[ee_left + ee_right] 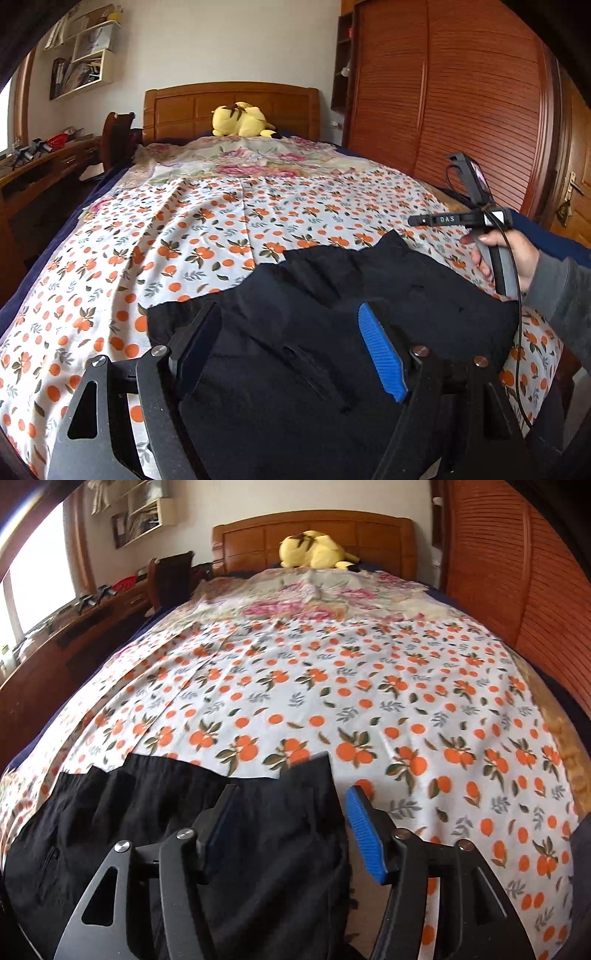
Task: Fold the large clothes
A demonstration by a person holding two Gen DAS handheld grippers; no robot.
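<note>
Here dark trousers (332, 325) lie crosswise on the bed (221, 229).

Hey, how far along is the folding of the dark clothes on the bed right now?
Early. Done: the dark navy garment lies on the orange-print bedsheet, rumpled, with no neat fold visible. In hand: nothing; the left gripper and the right gripper are both open over the fabric. Left: grasping, folding and smoothing.

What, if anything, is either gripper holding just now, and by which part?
Nothing is held. The left gripper and right gripper both stand open above the dark garment, with no cloth pinched between the pads.
</note>
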